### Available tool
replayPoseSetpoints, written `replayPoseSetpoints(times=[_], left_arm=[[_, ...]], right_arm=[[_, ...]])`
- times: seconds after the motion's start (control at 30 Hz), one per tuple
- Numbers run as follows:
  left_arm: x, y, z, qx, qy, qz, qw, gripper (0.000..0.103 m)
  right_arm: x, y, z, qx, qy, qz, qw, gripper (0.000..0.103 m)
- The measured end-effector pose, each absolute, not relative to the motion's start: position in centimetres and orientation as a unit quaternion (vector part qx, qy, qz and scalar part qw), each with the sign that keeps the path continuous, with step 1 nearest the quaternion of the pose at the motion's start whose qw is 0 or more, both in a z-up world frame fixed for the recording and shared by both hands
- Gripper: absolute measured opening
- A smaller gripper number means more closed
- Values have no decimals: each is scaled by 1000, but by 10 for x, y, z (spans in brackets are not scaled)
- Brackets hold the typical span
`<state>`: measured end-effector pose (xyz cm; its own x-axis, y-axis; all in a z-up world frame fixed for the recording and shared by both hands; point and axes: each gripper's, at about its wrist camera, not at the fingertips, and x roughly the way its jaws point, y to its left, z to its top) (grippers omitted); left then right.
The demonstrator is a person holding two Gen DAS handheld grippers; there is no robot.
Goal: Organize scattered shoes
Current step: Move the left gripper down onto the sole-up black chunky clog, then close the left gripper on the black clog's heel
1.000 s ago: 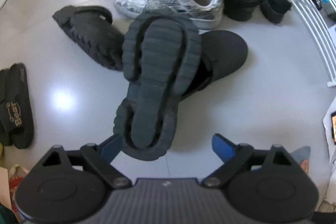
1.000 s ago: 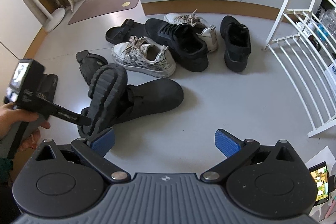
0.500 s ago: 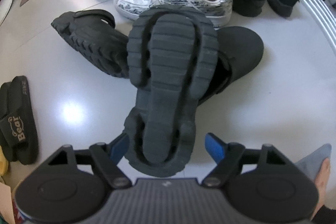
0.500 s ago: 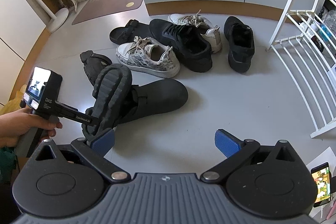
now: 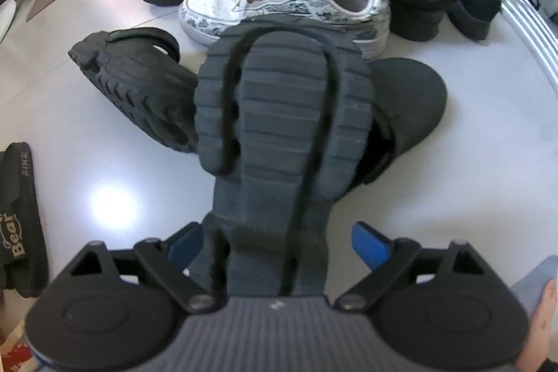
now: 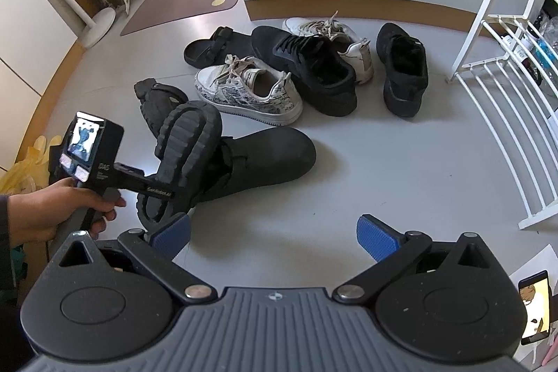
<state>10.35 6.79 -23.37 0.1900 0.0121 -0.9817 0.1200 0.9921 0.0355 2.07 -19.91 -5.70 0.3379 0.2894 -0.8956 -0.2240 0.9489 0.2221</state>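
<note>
A black chunky sandal (image 5: 279, 128) leans sole-up against its mate (image 5: 408, 100), a black clog lying on the grey floor. My left gripper (image 5: 277, 244) is open, and the sandal's heel sits between its blue pads, with a gap on the right side. In the right wrist view the left gripper (image 6: 167, 197) is held by a hand at the heel of this sandal (image 6: 185, 156). My right gripper (image 6: 273, 237) hangs open above bare floor, holding nothing, to the right of the clog (image 6: 268, 159).
Another upturned black sandal (image 6: 157, 96) lies left of the pair. Behind are a white patterned sneaker (image 6: 247, 89), a second white sneaker (image 6: 331, 30), two black sneakers (image 6: 307, 65), (image 6: 404, 68) and a black slide (image 6: 216, 47). A white wire rack (image 6: 505, 93) stands at right. A "Bear" sandal (image 5: 17, 222) lies far left.
My left gripper has moved forward along the floor, so the sandal's heel now lies between its open fingers. The right gripper has drifted only slightly.
</note>
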Motion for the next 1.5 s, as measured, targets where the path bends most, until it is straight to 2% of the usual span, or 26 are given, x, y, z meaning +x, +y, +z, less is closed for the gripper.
replayPoseSetpoints(times=[0.4, 0.67, 0.87, 1.5], left_arm=[[108, 55, -259, 115, 627, -31, 770, 95], [116, 65, -269, 92, 628, -37, 771, 97], [112, 64, -270, 101, 617, -59, 778, 91], [115, 57, -213, 74, 597, -57, 796, 89]], right_arm=[[30, -202, -61, 32, 556, 155, 816, 103], [30, -203, -61, 32, 556, 156, 816, 103], [30, -204, -59, 31, 554, 156, 817, 103], [29, -210, -48, 32, 539, 158, 827, 103]])
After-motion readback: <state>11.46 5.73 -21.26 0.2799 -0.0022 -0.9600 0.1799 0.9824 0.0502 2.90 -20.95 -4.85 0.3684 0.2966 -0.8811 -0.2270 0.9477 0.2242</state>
